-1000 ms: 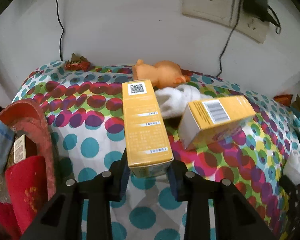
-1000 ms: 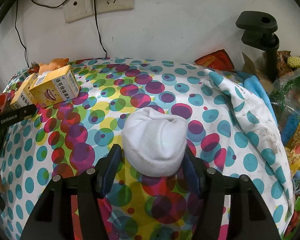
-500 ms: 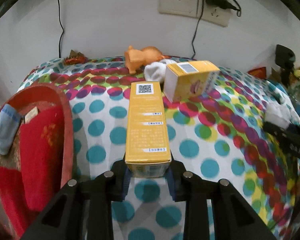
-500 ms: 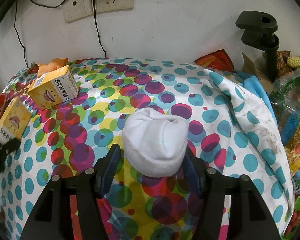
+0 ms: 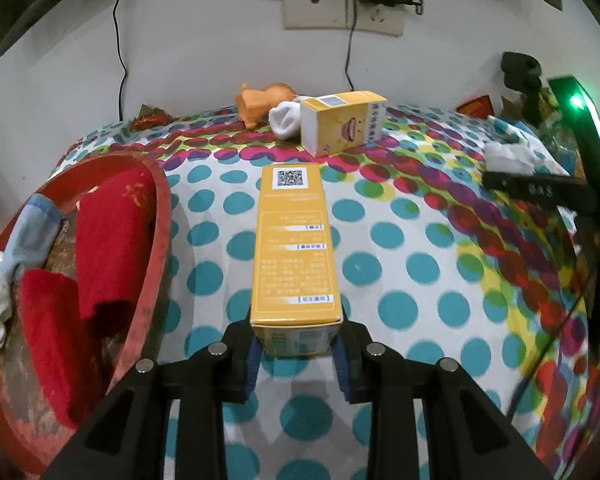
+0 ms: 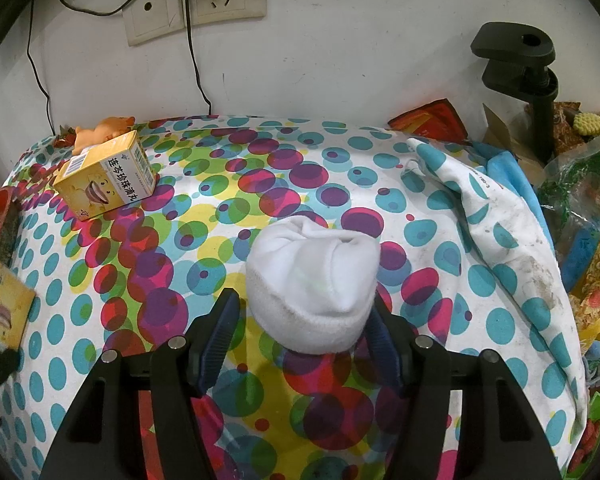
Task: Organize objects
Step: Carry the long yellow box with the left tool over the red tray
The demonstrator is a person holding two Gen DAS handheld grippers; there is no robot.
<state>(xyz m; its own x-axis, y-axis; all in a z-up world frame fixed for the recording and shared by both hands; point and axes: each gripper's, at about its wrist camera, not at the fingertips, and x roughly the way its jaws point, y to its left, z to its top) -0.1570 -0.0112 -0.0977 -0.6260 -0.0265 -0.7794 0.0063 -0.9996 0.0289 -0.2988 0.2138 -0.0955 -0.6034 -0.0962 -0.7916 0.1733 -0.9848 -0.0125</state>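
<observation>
Left wrist: tongs (image 5: 298, 350) clamp yellow QR-labelled box (image 5: 294, 246); right tongs (image 6: 302, 334) seemingly hold white sock (image 6: 312, 280).

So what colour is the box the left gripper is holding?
Yellow-orange box, clearest in the left wrist view.

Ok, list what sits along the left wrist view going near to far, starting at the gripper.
left gripper → long yellow box clamped in it → second yellow box lying on the dotted cloth → orange toy by the wall → wall socket.
</observation>
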